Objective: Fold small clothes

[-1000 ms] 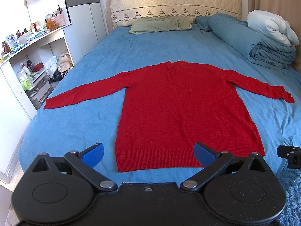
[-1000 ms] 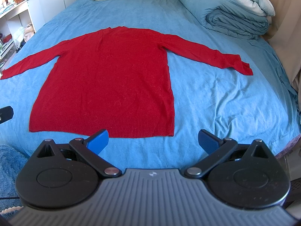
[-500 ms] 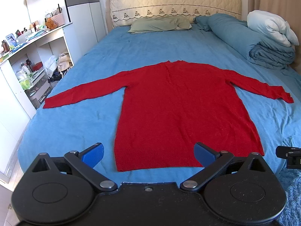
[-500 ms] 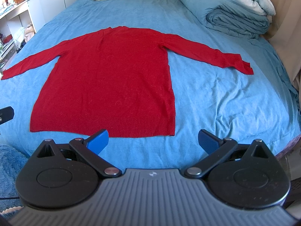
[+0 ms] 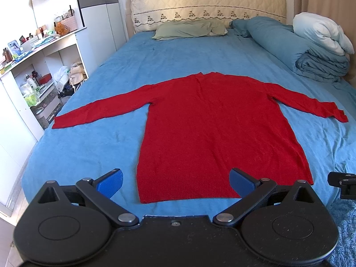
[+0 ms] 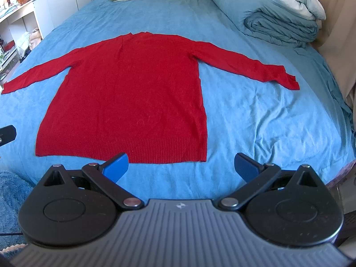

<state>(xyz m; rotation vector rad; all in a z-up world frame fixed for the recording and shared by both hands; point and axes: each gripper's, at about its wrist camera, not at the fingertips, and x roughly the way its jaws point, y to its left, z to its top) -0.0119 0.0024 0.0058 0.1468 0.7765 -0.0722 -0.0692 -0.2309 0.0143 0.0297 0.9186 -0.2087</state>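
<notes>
The bed (image 5: pixel 93 146) is covered by a blue sheet. A red sweater (image 5: pixel 213 131) lies flat on it, sleeves spread left and right, hem at the near edge. A green pillow (image 5: pixel 184 29) lies at the far end, with a rolled blue duvet (image 5: pixel 296 49) far right and a white pillow (image 5: pixel 322 34) on top of that.

Left claw (image 5: pixel 175 181) and right claw (image 6: pixel 181 165) both gape wide, seemingly level.

right claw (image 6: pixel 181 166) spread, empty | red sweater (image 6: pixel 131 95) flat | blue bedsheet (image 6: pixel 255 120)

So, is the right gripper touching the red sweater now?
Apart. In the right wrist view, blue sheet shows between the open right gripper and the red sweater hem.
</notes>
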